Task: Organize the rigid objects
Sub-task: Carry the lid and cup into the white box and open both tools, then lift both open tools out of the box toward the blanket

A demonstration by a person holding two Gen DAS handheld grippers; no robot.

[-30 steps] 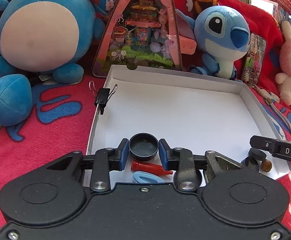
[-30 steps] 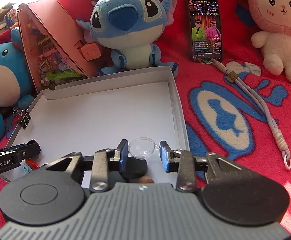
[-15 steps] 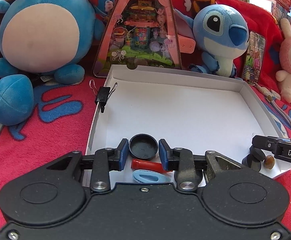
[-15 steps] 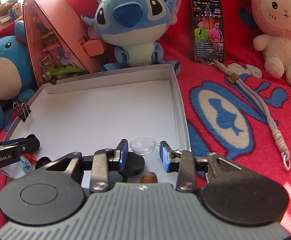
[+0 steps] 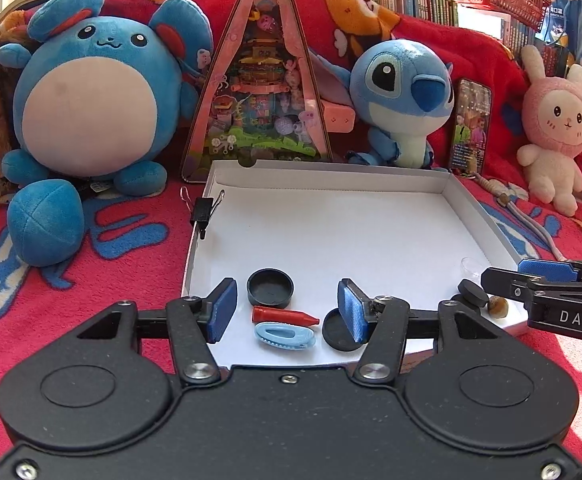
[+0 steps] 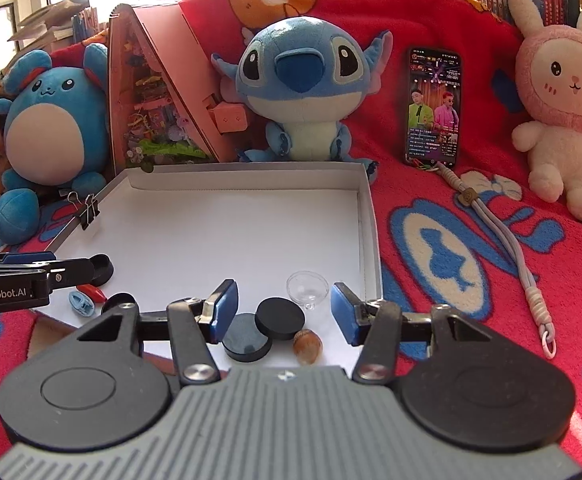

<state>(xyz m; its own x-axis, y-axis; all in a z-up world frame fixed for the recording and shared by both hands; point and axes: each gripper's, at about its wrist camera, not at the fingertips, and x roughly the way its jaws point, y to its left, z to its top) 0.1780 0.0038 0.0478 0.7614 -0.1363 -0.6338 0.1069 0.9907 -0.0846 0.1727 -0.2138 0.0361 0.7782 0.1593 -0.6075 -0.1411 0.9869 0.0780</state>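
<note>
A shallow white box lies on the red blanket. Near its front edge my left gripper is opening, its pads clear of the black cap resting on the box floor between them. A red crayon tip, a light blue clip and a black disc lie just below. My right gripper is opening too, its pads apart from the clear dome sitting on the floor. Two black discs and a brown acorn lie by it.
A black binder clip grips the box's left wall. Behind the box stand a round blue plush, a pink triangular toy box, a blue alien plush, a phone with a lanyard, and a pink rabbit plush.
Both grippers have opened: the left let go of the black cap, the right let go of the clear dome. Both pulled back and rose a little, so more of the box front shows.
</note>
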